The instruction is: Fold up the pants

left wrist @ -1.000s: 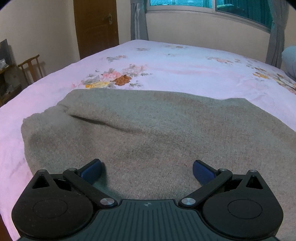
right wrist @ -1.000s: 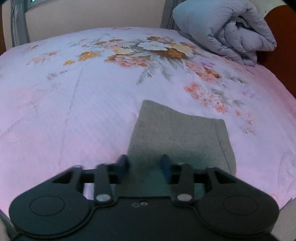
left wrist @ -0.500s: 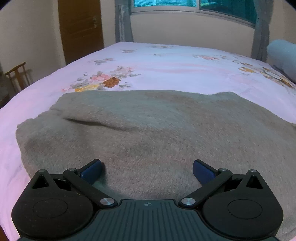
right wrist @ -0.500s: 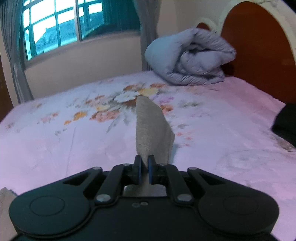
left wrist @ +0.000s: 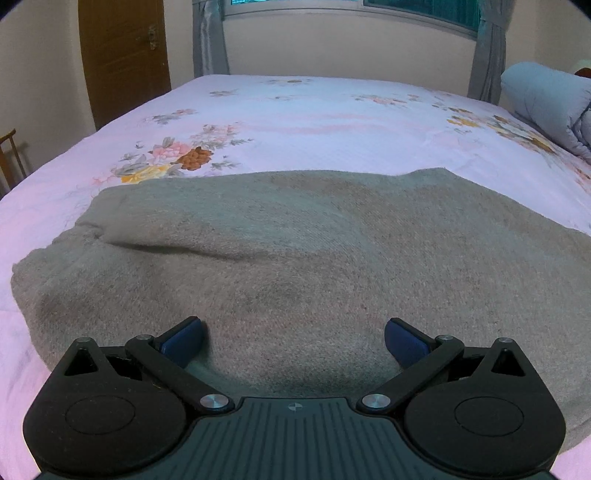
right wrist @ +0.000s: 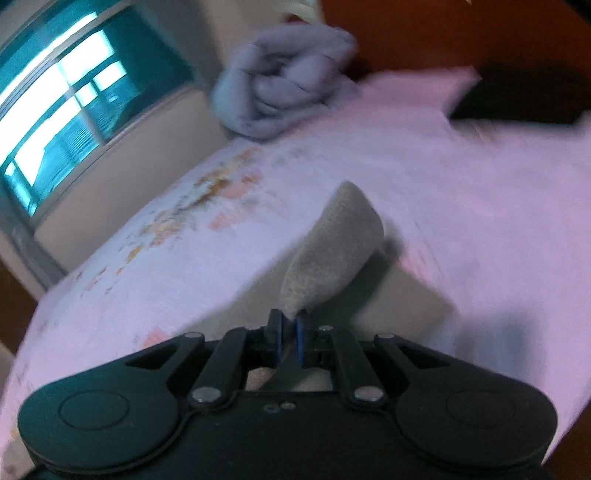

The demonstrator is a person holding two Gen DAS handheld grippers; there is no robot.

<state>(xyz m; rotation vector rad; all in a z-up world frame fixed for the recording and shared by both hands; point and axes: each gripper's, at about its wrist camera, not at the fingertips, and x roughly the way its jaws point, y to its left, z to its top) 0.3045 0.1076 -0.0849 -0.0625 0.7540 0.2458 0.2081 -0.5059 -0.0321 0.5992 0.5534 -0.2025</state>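
Observation:
Grey-brown knit pants [left wrist: 295, 258] lie spread across the pink floral bed, with a fold crease at the left. My left gripper [left wrist: 293, 341] is open, its blue pads low over the near part of the pants and holding nothing. My right gripper [right wrist: 287, 334] is shut on the leg end of the pants [right wrist: 332, 251], which stands up from the jaws, lifted off the bed. The right wrist view is tilted and blurred.
The pink floral bedsheet [left wrist: 332, 122] stretches to the window wall. A rolled grey quilt [right wrist: 284, 81] lies by the wooden headboard [right wrist: 424, 33]; it also shows in the left wrist view [left wrist: 546, 99]. A dark item [right wrist: 524, 96] lies on the bed's far right. A wooden door [left wrist: 122, 55] stands at left.
My right gripper shut on the pants leg end, lifted it off the bed and is now swinging and tilting with it. My left gripper stayed open and shifted slightly over the pants.

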